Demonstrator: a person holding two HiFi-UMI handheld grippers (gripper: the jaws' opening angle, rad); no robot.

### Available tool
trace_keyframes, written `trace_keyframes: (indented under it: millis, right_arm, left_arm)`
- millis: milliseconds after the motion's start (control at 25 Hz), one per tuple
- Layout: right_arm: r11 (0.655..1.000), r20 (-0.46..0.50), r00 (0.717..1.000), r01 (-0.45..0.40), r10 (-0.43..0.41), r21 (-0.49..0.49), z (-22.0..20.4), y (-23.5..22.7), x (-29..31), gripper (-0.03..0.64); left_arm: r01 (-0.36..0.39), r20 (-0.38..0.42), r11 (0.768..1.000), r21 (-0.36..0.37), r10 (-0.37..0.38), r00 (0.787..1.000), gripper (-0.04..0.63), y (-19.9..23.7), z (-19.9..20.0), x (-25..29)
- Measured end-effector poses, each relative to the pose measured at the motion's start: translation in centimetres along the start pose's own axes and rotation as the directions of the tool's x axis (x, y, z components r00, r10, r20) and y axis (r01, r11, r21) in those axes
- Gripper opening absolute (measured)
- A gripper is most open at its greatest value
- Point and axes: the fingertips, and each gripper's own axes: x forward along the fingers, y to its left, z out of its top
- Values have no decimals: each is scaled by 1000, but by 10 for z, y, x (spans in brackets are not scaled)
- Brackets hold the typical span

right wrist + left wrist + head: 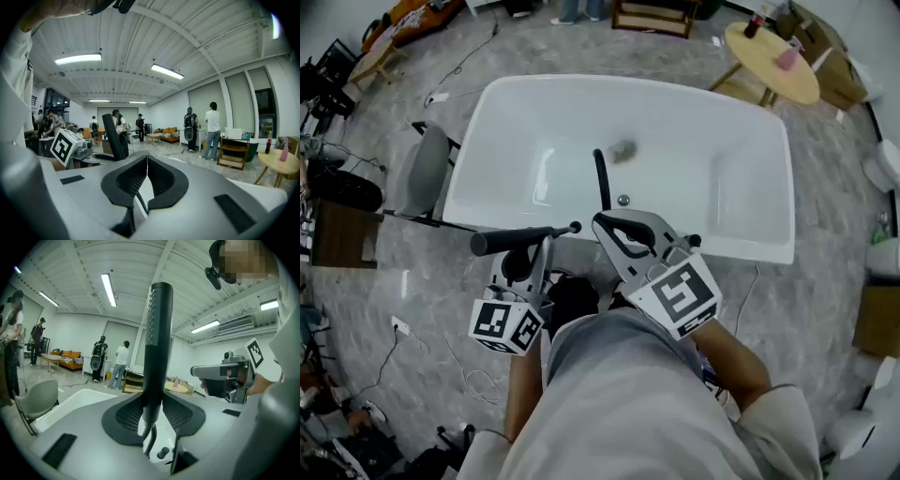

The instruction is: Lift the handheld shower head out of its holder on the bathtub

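Observation:
The black handheld shower head [520, 241] lies level above the near rim of the white bathtub [750, 244]. My left gripper [546, 246] is shut on its handle. In the left gripper view the handle [157, 333] stands upright between the pads, clamped by my left gripper [152, 413]. Its black hose [602, 178] drops into the tub and hangs below the jaws [151, 446]. Just right of it my right gripper [600, 222] has its tips together [146, 159] with nothing between them, and the hose [138, 201] shows through the gap behind them.
A grey chair [422, 173] stands left of the tub. A round wooden table [773, 61] is at the far right. Cables trail over the floor [394, 347]. Several people stand far back in the room [211, 126].

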Motion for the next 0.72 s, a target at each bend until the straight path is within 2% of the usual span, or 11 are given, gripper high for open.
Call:
trace_keyframes:
  millis: [120, 320, 720]
  right_arm:
    - [999, -19, 999, -34, 34, -5, 2, -7, -10, 20]
    - [995, -49, 995, -88, 90, 40, -15, -8, -18, 20]
    - [990, -95, 987, -124, 129, 61, -9, 22, 0, 18]
  left_arm:
    - [-8, -16, 1000, -4, 8, 1000, 137, -7, 2, 2]
    - [6, -54, 1000, -14, -7, 999, 137, -20, -11, 4]
    - [18, -53, 998, -54, -20, 998, 137, -4, 5, -15]
